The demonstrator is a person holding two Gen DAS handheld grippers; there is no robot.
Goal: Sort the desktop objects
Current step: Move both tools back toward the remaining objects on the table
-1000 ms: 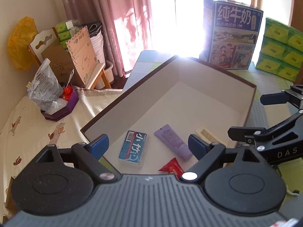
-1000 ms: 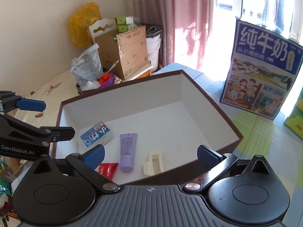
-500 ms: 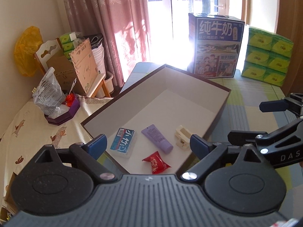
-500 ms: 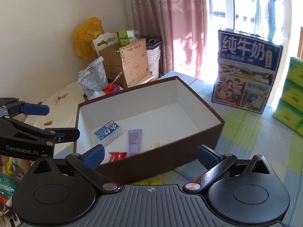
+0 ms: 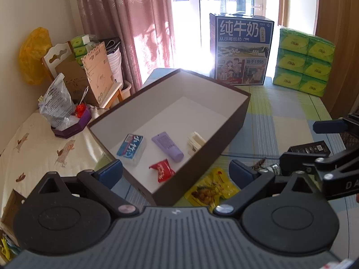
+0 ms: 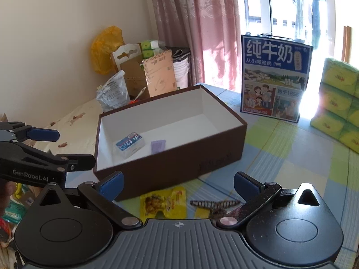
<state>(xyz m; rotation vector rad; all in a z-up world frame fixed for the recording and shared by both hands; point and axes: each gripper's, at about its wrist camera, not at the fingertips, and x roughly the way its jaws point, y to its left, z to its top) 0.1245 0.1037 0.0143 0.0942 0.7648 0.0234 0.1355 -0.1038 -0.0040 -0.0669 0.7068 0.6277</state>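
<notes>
A brown box [image 5: 215, 143] with a white inside holds a blue-and-white pack [image 5: 131, 148], a purple tube [image 5: 167, 145], a red candy wrapper [image 5: 162, 170] and a cream clip [image 5: 195, 142]. In front of the box on the checked cloth lie a yellow snack packet [image 6: 163, 202] and a brown striped clip [image 6: 213, 204]. My left gripper [image 5: 176, 172] hovers over the box's near corner, its jaws opening with nothing between them. My right gripper [image 6: 178, 183] is open above the snack packet, holding nothing.
A blue milk carton box [image 5: 241, 49] and stacked green tissue packs [image 5: 303, 60] stand at the table's far side. A purple tray [image 5: 71, 130] with a plastic bag sits left of the box, with cardboard boxes behind. A small black box [image 5: 309, 149] lies at the right.
Both grippers have drawn back from over the box, so it looks farther off. The snack packet and striped clip have come into view. The left jaws have spread a little wider.
</notes>
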